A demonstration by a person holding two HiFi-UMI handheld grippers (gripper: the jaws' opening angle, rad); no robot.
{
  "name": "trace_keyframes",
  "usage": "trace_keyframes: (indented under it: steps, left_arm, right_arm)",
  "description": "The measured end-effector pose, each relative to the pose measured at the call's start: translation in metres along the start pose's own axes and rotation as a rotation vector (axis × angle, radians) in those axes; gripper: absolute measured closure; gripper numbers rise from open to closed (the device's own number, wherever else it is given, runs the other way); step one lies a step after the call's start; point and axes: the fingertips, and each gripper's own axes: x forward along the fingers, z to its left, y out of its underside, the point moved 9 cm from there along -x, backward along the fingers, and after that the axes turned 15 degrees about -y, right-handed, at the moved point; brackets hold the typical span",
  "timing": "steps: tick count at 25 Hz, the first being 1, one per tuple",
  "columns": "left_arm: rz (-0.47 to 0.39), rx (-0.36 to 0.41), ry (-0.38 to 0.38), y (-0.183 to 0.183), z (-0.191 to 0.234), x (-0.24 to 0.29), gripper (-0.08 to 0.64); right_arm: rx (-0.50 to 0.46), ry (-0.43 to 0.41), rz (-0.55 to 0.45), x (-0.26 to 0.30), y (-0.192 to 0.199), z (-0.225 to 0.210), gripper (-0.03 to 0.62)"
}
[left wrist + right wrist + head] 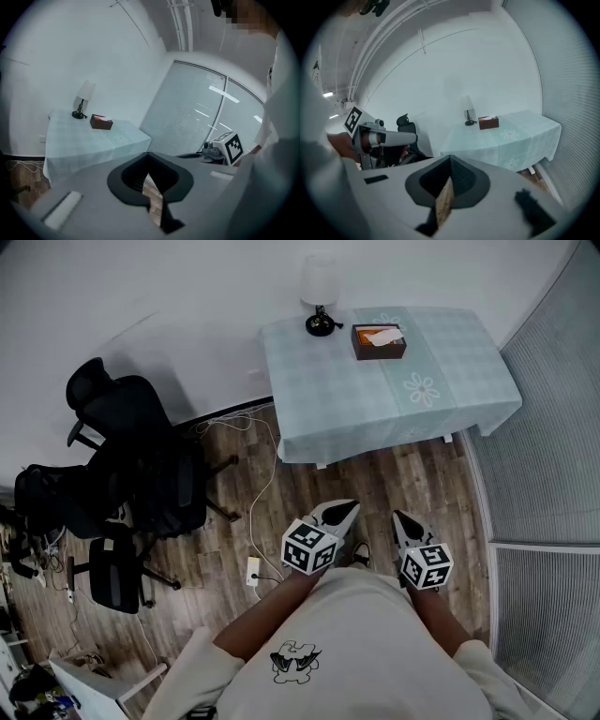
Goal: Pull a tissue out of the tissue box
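Observation:
The brown tissue box [380, 341] stands at the back of a table draped in a pale teal cloth [375, 404], a white tissue showing in its top. It also appears small and distant as the tissue box [101, 122] in the left gripper view and the tissue box [488, 123] in the right gripper view. My left gripper [348, 508] and right gripper [399, 517] hover side by side close to my body, well short of the table over the wooden floor. Both are shut and hold nothing; the left gripper [149, 157] and right gripper [450, 160] show only a thin slit.
A small white-shaded lamp [320, 296] stands beside the box. Black office chairs [131, 465] crowd the left. Cables and a power strip [253, 570] lie on the floor. A partition with blinds [553, 474] runs along the right.

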Motion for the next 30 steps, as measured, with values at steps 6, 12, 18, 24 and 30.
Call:
trace_keyframes:
  steps: [6, 12, 18, 24, 30]
  left_arm:
    - [0.005, -0.002, 0.015, -0.001, 0.0, -0.002, 0.555]
    - [0.013, -0.001, 0.017, -0.003, 0.012, -0.006, 0.555]
    - [0.017, -0.009, 0.024, -0.005, 0.03, -0.011, 0.555]
    - [0.008, -0.017, 0.046, -0.008, 0.055, -0.014, 0.555]
    - [0.017, -0.082, 0.038, -0.009, 0.082, -0.008, 0.555]
  right_arm:
    - [-0.028, 0.001, 0.002, 0.006, -0.004, 0.006, 0.584]
    - [-0.047, -0.008, 0.015, 0.019, -0.007, 0.012, 0.584]
    - [-0.036, -0.006, 0.013, 0.035, -0.009, 0.02, 0.584]
    - [-0.036, -0.008, 0.038, 0.061, -0.008, 0.028, 0.583]
    - [-0.003, 0.029, 0.035, 0.081, -0.016, 0.021, 0.583]
